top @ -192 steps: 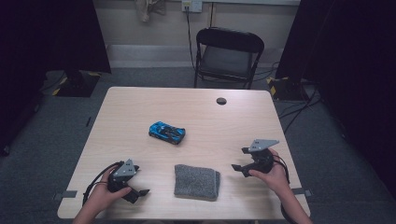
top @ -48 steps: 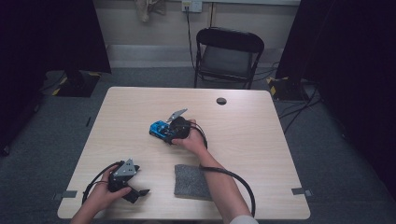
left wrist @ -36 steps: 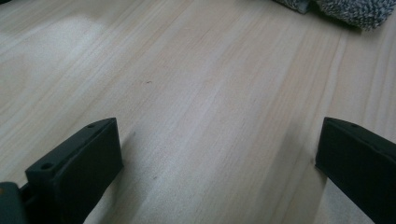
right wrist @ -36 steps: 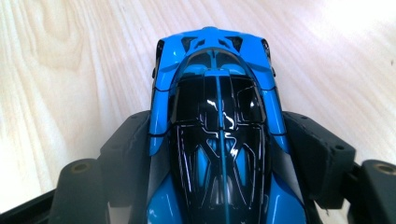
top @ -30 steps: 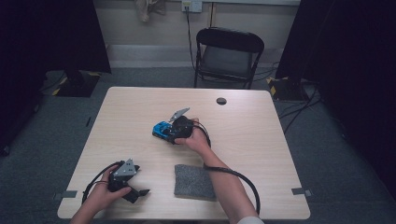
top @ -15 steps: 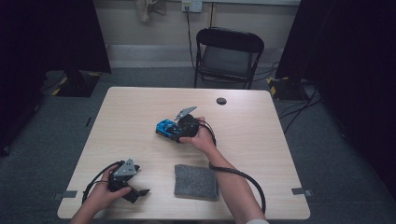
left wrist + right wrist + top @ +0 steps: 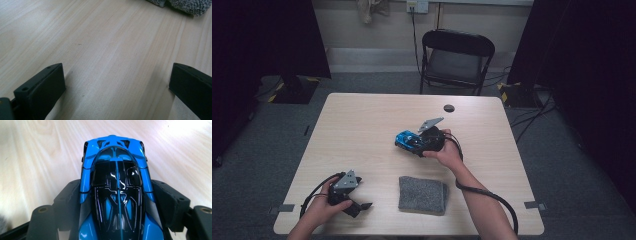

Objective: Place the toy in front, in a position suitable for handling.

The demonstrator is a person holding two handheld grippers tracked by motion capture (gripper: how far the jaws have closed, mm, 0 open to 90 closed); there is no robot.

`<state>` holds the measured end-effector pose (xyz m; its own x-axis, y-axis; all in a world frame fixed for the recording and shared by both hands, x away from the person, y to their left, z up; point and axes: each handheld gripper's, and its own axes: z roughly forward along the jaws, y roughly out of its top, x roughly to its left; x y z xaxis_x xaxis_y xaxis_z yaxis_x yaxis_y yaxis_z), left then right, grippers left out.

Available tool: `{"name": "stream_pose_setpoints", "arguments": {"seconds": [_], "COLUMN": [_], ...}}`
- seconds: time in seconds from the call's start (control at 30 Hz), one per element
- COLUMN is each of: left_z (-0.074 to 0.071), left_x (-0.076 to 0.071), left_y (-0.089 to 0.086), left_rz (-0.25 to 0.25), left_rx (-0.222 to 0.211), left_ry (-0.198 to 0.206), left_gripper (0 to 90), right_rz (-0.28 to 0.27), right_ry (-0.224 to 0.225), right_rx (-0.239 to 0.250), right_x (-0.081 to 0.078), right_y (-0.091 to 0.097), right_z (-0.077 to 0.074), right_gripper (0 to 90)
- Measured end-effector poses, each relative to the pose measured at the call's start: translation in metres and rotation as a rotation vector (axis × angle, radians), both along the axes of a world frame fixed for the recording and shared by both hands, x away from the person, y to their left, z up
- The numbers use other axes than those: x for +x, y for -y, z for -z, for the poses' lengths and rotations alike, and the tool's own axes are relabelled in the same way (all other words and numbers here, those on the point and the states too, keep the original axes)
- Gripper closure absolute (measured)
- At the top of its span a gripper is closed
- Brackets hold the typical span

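Observation:
A blue and black toy car (image 7: 407, 139) is at the middle of the wooden table (image 7: 362, 125), held by my right gripper (image 7: 418, 144). In the right gripper view the car (image 7: 116, 195) runs lengthwise between the two black jaws, which press on its sides; my right gripper (image 7: 117, 210) is shut on it. My left gripper (image 7: 361, 207) rests near the table's front left corner in the person's hand. Its jaws stand wide apart over bare wood in the left gripper view, so the left gripper (image 7: 115, 87) is open with nothing in it.
A folded grey cloth (image 7: 422, 194) lies near the front edge, between the two hands; its corner (image 7: 175, 3) shows in the left gripper view. A small dark disc (image 7: 449, 108) sits at the table's far side. A black folding chair (image 7: 456, 57) stands behind the table.
My right gripper reached from the front right to the car, shut on it, and has carried it to the right and slightly nearer. The left gripper has stayed still.

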<state>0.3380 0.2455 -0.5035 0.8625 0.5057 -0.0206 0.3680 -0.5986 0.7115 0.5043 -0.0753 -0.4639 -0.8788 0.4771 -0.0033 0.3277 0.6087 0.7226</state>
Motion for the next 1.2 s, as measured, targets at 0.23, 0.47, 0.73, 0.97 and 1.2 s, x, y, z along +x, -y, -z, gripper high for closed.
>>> {"name": "stream_pose_setpoints", "arguments": {"seconds": [0.23,0.47,0.73,0.97,1.2], "left_z": [0.0,0.0,0.0,0.0,0.0], "left_x": [0.0,0.0,0.0,0.0,0.0], "left_y": [0.0,0.0,0.0,0.0,0.0], "left_rz": [0.0,0.0,0.0,0.001,0.0], "left_rx": [0.0,0.0,0.0,-0.001,-0.001], "left_ry": [0.0,0.0,0.001,0.0,0.0], "left_gripper": [0.0,0.0,0.0,0.0,0.0], "right_rz": [0.017,0.038,0.073,0.081,0.088], "right_ry": [0.005,0.003,0.004,0.003,0.005], "right_rx": [0.001,0.001,0.002,-0.006,0.005], "right_x": [-0.018,-0.028,-0.037,-0.044,-0.048], "right_y": [0.023,0.042,0.062,0.072,0.079], "right_z": [0.004,0.008,0.012,0.019,0.02], "right_gripper": [27.9,27.8,27.9,27.8,27.8]}}
